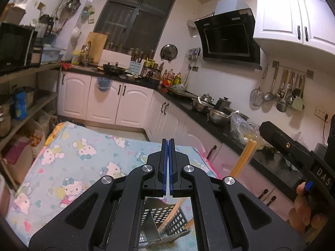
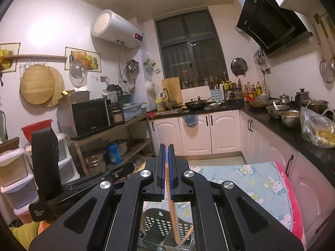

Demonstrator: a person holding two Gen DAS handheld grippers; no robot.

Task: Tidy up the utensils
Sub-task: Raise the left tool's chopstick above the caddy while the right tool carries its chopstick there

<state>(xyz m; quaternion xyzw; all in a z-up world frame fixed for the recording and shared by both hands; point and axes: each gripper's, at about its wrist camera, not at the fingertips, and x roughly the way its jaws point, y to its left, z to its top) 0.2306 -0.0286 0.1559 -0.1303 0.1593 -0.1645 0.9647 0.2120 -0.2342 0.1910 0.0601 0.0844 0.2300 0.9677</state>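
the right gripper (image 2: 166, 171) fingers pinch the chopsticks (image 2: 170, 198) over the black basket (image 2: 155, 228); they could slip and miss. the left gripper (image 1: 168, 163) fingers are together, holding nothing.

White cabinets (image 2: 195, 132) under black counter (image 2: 278, 123), dark window (image 2: 189, 46), pale walls.

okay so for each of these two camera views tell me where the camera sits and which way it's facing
Left wrist: sits on the left tool, shut and empty, facing the corner counter; the person's right hand and the chopsticks show at right.
Right wrist: sits on the right tool, shut on the chopsticks, facing the window and shelf side; the left tool's body shows at left.
Shared: the black basket below, the cartoon cloth, the window.
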